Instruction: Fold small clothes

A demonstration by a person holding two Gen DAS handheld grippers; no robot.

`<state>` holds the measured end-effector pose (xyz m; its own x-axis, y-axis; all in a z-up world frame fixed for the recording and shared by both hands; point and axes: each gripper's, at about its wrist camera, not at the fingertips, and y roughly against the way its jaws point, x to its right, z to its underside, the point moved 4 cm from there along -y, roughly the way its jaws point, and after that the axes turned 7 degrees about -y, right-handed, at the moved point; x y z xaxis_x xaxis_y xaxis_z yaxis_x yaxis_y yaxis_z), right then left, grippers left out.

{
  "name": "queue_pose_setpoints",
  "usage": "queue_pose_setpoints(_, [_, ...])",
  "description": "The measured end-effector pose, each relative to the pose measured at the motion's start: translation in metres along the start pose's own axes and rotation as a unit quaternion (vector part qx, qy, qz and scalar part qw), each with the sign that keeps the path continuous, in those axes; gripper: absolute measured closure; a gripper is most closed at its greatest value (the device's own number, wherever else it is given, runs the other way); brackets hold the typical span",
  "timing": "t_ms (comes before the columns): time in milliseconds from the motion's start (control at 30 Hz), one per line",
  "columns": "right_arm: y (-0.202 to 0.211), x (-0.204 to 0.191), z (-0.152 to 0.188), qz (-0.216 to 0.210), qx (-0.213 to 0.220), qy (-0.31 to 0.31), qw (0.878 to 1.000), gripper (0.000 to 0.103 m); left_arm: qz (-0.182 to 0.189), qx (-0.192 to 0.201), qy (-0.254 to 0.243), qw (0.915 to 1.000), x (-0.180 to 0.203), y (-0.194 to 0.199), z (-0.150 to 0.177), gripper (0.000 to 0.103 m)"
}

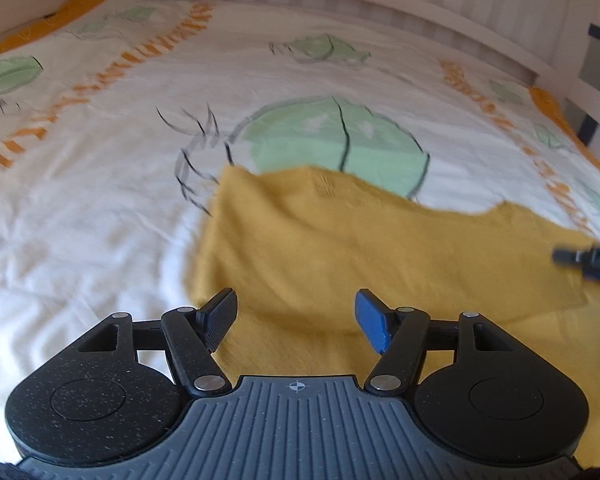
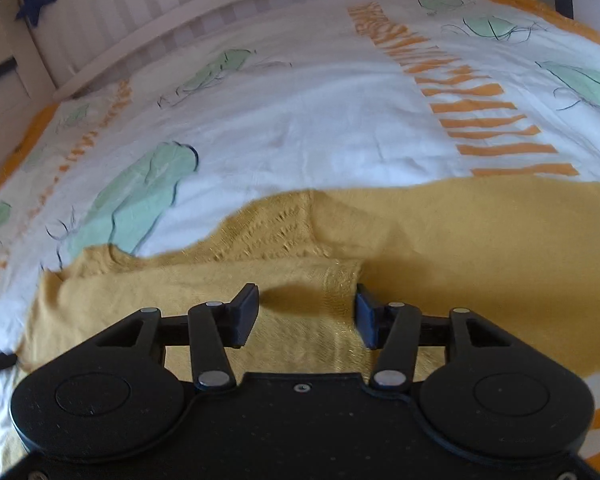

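The yellow knit garment [image 2: 440,248] lies spread on the bed's printed cover [image 2: 320,120], which gives it a broad, soft surface to be flattened and folded on. In the right wrist view one part of it, with a ribbed band, lies doubled over the body of the garment just ahead of the fingers – likely a sleeve turned inward, a fold already made.

The right gripper [image 2: 306,312] hangs just above that folded part, tilted down toward the bed. Its jaws stand about half open with nothing between them but the shadowed knit below; no cloth is pinched.

The left gripper [image 1: 294,320] also points down at a slant, over the garment's near edge. Its jaws are parted a little wider and hold nothing. In its view the garment fills the field from 12 to 4 o'clock, and the tip of the right gripper shows at 3 o'clock. The cover's green leaf print [image 1: 340,144] lies at 12 o'clock beyond the cloth – the white slatted bed rail [image 1: 340,4] farther on.

Both hands look free to pick the next edge.
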<state>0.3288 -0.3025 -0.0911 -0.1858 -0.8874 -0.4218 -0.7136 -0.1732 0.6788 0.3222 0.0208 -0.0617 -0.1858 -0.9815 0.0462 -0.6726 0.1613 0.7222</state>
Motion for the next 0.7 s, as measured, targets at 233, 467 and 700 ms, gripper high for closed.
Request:
queue_pose_setpoints(233, [0.014, -0.007, 0.0, 0.017, 0.045, 0.063, 0.997, 0.049, -0.029, 0.024, -0.014, 0.9992, 0.017, -0.016, 0.029, 0.032])
queue_pose_setpoints(467, [0.037, 0.041, 0.0, 0.052, 0.045, 0.022, 0.997, 0.044, -0.044, 0.049, -0.032, 0.9973, 0.025, -0.018, 0.036, 0.02])
queue_pose_setpoints(700, [0.082, 0.107, -0.008, 0.094, 0.04, -0.015, 0.995, 0.036, -0.038, 0.033, -0.032, 0.9982, 0.024, -0.013, 0.033, 0.02])
